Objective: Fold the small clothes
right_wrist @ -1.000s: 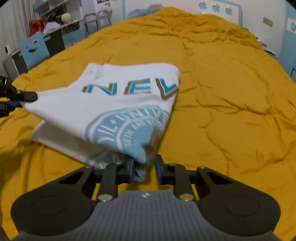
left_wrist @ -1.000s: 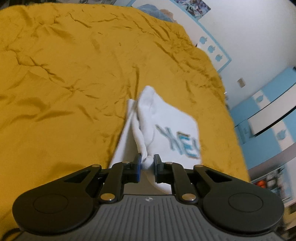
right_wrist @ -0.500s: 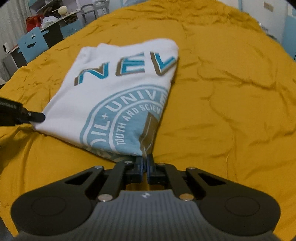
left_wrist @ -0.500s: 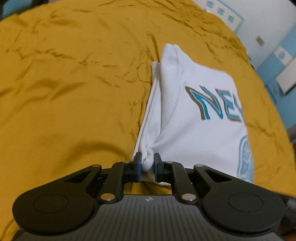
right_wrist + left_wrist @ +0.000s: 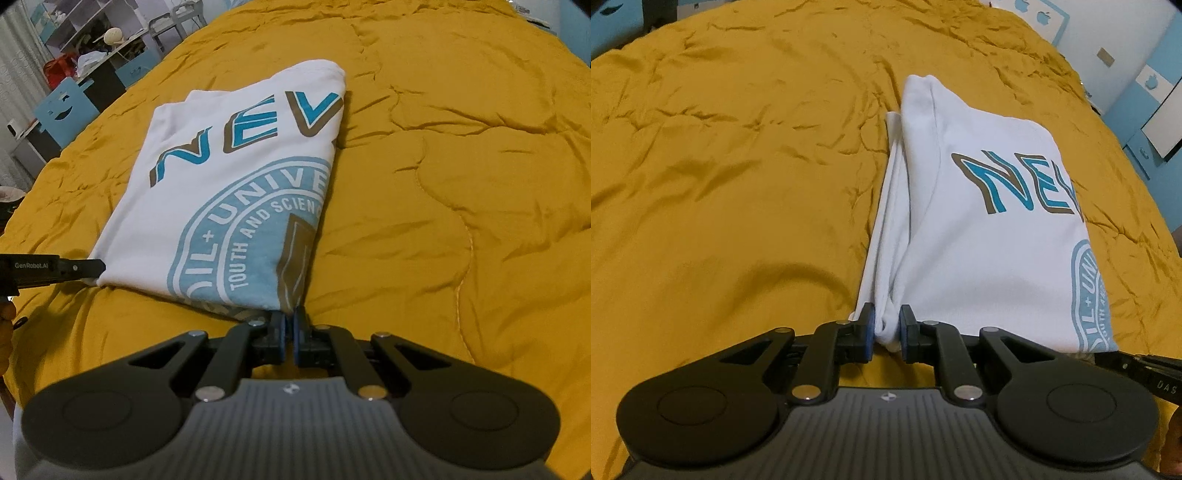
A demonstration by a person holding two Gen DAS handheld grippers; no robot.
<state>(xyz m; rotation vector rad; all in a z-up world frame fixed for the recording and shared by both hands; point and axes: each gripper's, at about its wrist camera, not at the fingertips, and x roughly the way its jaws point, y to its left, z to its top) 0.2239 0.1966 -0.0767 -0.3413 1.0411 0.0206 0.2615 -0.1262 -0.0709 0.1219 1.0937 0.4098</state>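
A white T-shirt with blue and brown lettering and a light-blue round print lies folded flat on the yellow bedspread. My left gripper is shut on the bunched near left corner of the shirt. My right gripper is shut on the near right corner of the T-shirt, low on the bed. The left gripper's finger shows at the left of the right wrist view, touching the shirt's corner. The right gripper's finger shows at the right edge of the left wrist view.
The yellow bedspread spreads wide around the shirt. A blue chair and shelves with clutter stand beyond the bed's left side. Blue and white cabinets and a wall stand on the right in the left wrist view.
Both grippers have lowered the folded-over half of the shirt onto the bed. The shirt went from hanging lifted to lying flat. Both grippers still hold its near corners.
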